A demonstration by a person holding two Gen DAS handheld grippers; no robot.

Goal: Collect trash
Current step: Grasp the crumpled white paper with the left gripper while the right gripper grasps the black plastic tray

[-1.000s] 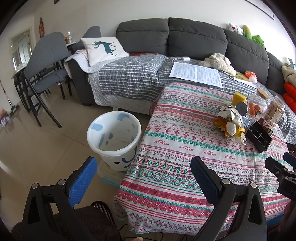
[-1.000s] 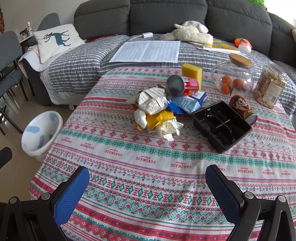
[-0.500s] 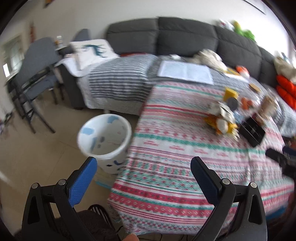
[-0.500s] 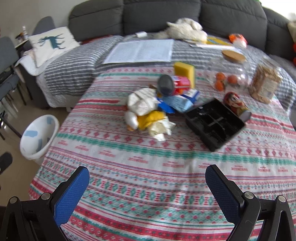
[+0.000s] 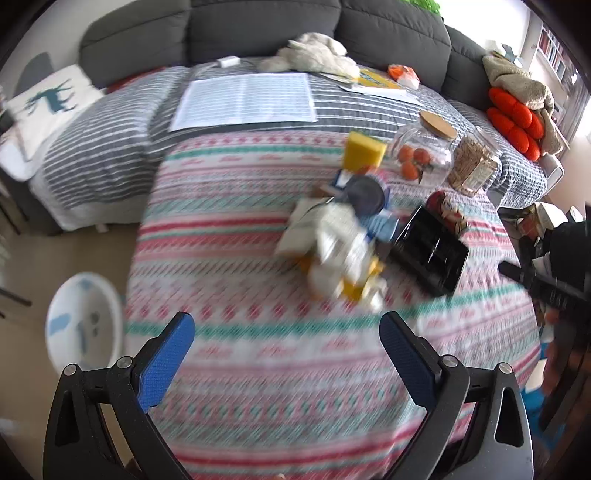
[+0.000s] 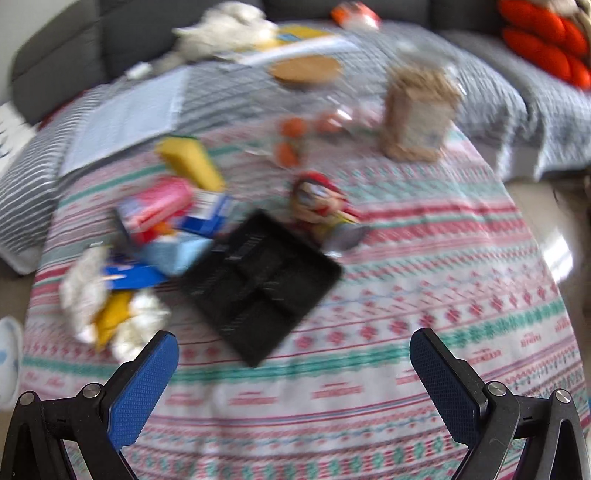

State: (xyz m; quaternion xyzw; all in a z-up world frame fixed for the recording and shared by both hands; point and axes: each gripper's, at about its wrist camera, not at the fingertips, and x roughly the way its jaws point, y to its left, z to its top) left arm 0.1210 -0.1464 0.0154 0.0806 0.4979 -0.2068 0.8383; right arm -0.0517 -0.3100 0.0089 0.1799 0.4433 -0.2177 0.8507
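A heap of crumpled white and yellow wrappers (image 5: 336, 254) (image 6: 107, 310) lies mid-table, with a tipped can (image 5: 365, 194) (image 6: 159, 206) and blue packets (image 6: 199, 221) behind it. A black plastic compartment tray (image 5: 428, 254) (image 6: 258, 288) rests to their right. My left gripper (image 5: 286, 332) is open above the near table, short of the wrapper heap. My right gripper (image 6: 293, 349) is open just in front of the black tray, holding nothing. The white bin (image 5: 83, 328) (image 6: 7, 350) stands on the floor left of the table. Both views are motion-blurred.
A yellow sponge (image 5: 364, 153), a glass jar of oranges (image 5: 421, 155), a cereal jar (image 5: 476, 166) and a painted doll (image 6: 321, 206) stand at the table's far side. The grey sofa (image 5: 258, 33) with a striped blanket and papers lies behind. The right gripper's body (image 5: 546, 288) shows at right.
Both grippers have swung right and moved in over the table. The trash heap and black tray now sit much closer, and the bin has slid to the left edge.
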